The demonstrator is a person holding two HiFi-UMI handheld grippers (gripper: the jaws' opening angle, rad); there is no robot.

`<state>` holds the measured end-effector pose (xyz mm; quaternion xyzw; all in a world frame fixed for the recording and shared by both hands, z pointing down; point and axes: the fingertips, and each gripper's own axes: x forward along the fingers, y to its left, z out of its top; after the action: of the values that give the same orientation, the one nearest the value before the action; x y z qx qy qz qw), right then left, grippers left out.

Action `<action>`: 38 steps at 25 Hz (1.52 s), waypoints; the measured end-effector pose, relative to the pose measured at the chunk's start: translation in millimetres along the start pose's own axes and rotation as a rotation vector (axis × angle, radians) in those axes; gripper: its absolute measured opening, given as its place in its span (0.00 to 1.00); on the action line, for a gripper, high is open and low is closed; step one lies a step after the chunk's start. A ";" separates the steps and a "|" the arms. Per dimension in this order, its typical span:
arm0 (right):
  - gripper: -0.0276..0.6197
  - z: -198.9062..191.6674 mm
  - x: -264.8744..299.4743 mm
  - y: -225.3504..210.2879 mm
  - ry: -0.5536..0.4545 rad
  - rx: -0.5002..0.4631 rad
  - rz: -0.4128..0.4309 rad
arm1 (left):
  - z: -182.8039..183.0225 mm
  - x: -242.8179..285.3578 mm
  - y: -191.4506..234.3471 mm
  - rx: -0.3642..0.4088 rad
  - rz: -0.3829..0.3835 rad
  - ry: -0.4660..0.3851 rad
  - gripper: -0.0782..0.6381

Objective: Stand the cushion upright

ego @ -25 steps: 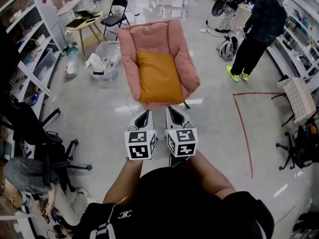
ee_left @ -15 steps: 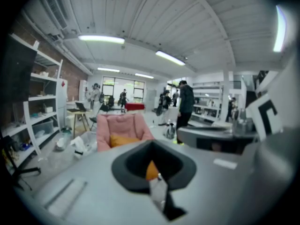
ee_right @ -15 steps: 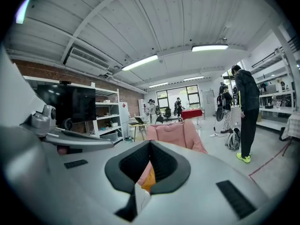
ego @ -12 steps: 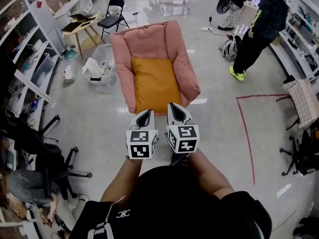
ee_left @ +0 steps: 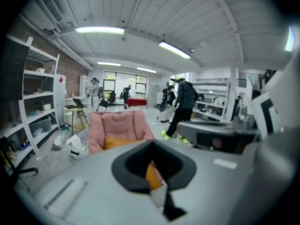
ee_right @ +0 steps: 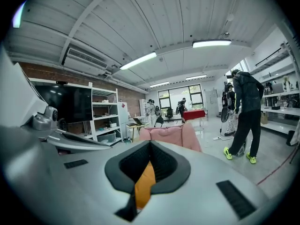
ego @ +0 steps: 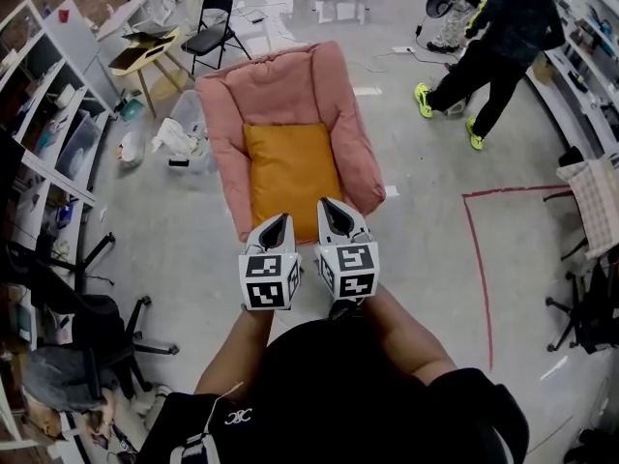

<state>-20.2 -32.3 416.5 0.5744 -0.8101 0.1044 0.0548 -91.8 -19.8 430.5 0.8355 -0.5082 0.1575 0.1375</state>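
An orange cushion lies flat on the seat of a pink padded armchair in the head view. Side by side just before the seat's front edge are my left gripper and my right gripper. Both have their jaws together with nothing held, and neither touches the cushion. In the left gripper view the armchair stands ahead with the cushion showing on its seat. In the right gripper view the armchair's back rises above the jaws, and a strip of the cushion shows through the slit between them.
A person in dark clothes walks at the back right. Left of the armchair stand a clear plastic bin, a folding chair, a small wooden table and shelves. An office chair is near left. A red tape line marks the floor.
Both grippers have come closer to the armchair's front edge, still side by side with jaws together. The person at the back right has stepped further along.
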 end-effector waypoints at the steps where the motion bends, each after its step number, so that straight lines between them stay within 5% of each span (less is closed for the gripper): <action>1: 0.04 3.8 7.3 -6.4 -0.003 -0.005 0.007 | 5.7 9.6 0.9 -0.004 0.005 -0.002 0.11; 19: 0.04 38.5 133.5 -122.1 0.007 -0.020 0.082 | 69.3 168.2 5.5 -0.036 0.071 -0.005 0.11; 28: 0.04 35.9 162.0 -116.4 0.013 0.007 0.162 | 65.5 185.2 31.0 -0.097 0.111 0.027 0.11; 38: 0.04 28.5 164.7 -131.3 0.055 0.054 0.080 | 66.8 203.3 34.6 -0.086 0.054 0.065 0.11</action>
<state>49.4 -232.1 437.1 0.5398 -0.8274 0.1443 0.0574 -26.2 -225.1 453.8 0.8091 -0.5324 0.1662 0.1853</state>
